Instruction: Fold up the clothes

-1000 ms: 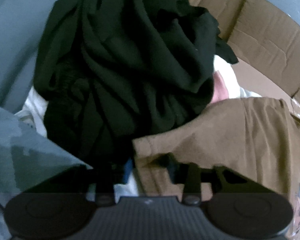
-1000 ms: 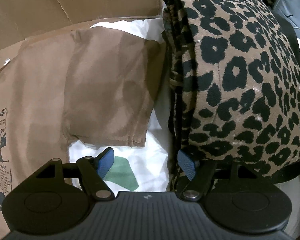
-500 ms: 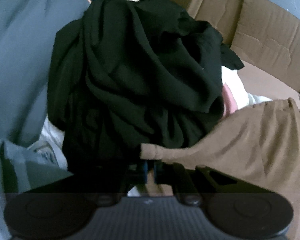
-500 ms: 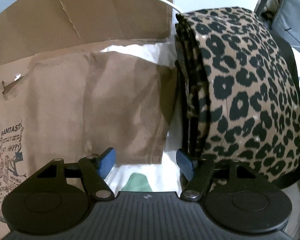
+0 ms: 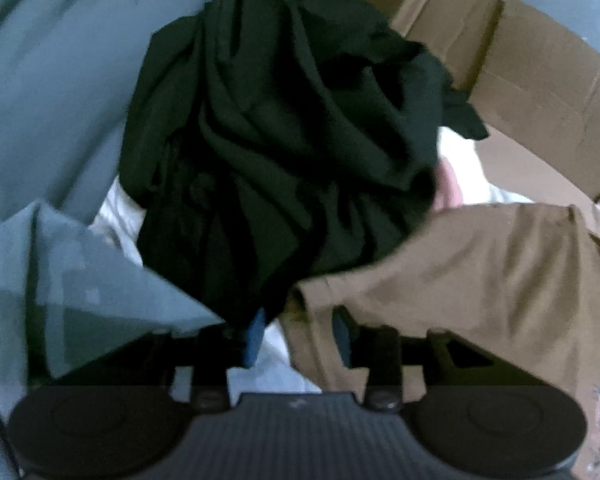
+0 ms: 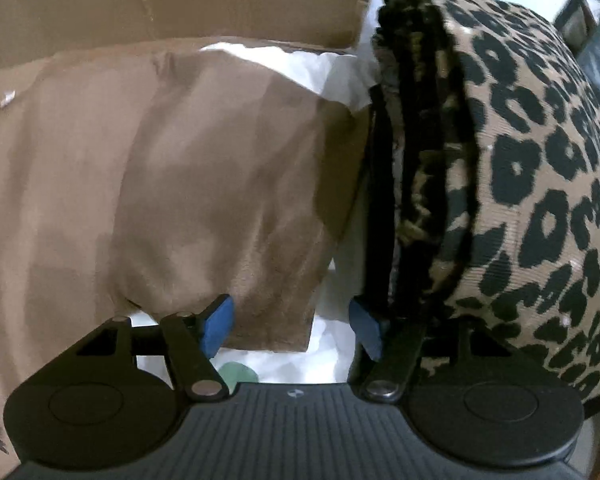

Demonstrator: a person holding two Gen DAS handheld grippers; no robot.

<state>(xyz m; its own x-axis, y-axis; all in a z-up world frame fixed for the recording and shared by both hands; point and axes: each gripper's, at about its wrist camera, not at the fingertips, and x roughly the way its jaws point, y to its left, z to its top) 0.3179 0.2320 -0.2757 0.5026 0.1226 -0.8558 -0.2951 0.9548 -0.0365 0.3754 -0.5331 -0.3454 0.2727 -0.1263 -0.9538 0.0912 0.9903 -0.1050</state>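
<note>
Left gripper [image 5: 296,334] jaws just been opening, tee [image 5: 480,280] hem between | right gripper [image 6: 292,326] gaping wide over tee | cardboard [image 6: 160,0] lying behind | print too blurry

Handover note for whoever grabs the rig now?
Left tongs: jaws just opened, pads apart astride the brown shirt's edge, no grip.
Right tongs: open, empty, over the shirt's folded sleeve end.
Black garment heaped beyond the left tongs, unfolded; leopard-print piece lies folded beside the shirt.
Done: sleeve fold.
Left: finish the shirt, then the black heap.
</note>
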